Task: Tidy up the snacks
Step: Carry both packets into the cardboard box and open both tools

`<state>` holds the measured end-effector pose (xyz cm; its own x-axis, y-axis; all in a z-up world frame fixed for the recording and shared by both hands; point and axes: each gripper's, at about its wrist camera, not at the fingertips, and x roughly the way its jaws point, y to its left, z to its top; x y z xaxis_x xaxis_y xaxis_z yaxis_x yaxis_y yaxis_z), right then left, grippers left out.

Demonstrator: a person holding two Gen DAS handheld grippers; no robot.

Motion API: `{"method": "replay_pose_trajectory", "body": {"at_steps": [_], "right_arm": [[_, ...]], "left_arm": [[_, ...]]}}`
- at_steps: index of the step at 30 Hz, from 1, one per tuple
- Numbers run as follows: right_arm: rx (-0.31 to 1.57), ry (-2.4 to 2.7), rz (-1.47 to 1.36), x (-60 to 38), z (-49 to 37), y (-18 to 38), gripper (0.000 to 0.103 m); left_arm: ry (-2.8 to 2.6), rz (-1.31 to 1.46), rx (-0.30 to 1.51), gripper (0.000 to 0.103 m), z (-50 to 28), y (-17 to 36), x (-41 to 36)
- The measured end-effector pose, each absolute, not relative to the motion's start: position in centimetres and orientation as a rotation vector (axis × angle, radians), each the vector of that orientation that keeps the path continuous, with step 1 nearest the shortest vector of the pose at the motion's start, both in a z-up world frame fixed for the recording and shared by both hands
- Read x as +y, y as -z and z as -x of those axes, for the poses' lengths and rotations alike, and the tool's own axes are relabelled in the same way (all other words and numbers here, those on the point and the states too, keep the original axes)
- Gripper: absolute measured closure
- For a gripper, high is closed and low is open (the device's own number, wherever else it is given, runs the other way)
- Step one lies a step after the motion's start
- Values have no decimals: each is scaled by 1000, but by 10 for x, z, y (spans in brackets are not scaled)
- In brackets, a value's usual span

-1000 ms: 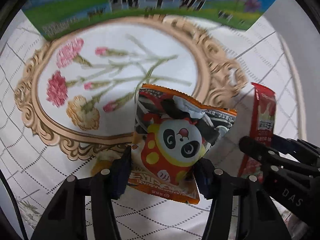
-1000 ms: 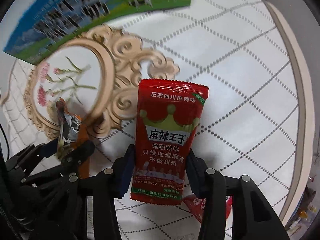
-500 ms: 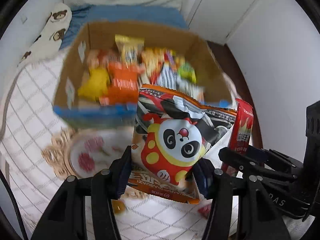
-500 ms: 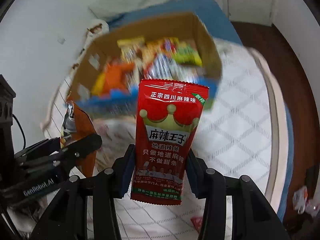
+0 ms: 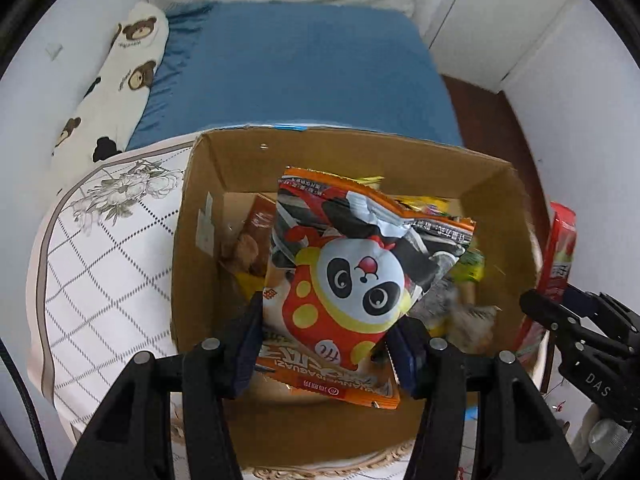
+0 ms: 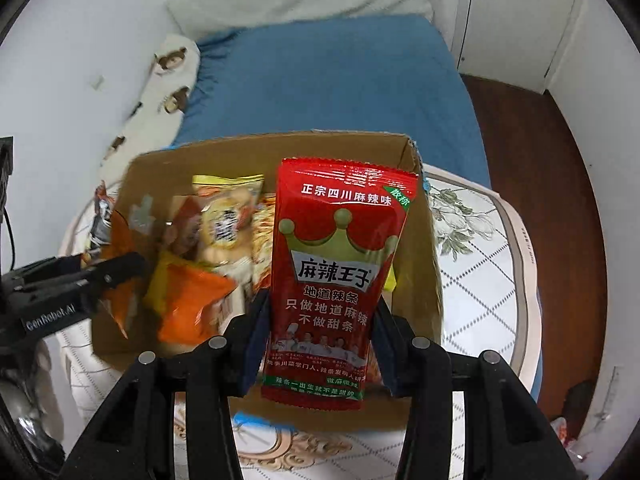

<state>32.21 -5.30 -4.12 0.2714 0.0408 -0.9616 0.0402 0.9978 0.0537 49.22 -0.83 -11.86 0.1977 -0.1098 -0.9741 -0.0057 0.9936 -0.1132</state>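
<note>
Gripping an orange foil snack bag printed with a panda point(image 5: 352, 280), the left claw point(image 5: 328, 344) hung above the open brown cardboard box point(image 5: 496, 216) half-filled with snack packets. The right claw point(image 6: 320, 344) pinched a red crown-printed snack pouch point(image 6: 336, 272) upright over that box, which sat on a white quilted worktop point(image 6: 484, 280).

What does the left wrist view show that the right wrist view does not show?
Only the left wrist view shows the panda face on the orange packet clamped in the left gripper.

Only the right wrist view shows the front of the red packet, with its crown, clamped in the right gripper, and a yellow packet clearly inside the box.

Both show the cardboard box holding snacks on the white quilted cover, the blue sheet beyond, and the other gripper at the edge.
</note>
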Motion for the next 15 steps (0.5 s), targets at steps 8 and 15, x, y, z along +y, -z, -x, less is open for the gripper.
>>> {"method": "replay_pose_trajectory", "body": {"at_steps": [8,15], "right_arm": [[1410,-16,-71,-44,-361,99,53],[1488,-34,-94,-37,-375,131,18]], "left_arm": [[30,109,1463,47,-535,173,9],[11,91,1459,10,-545,186,12]]}}
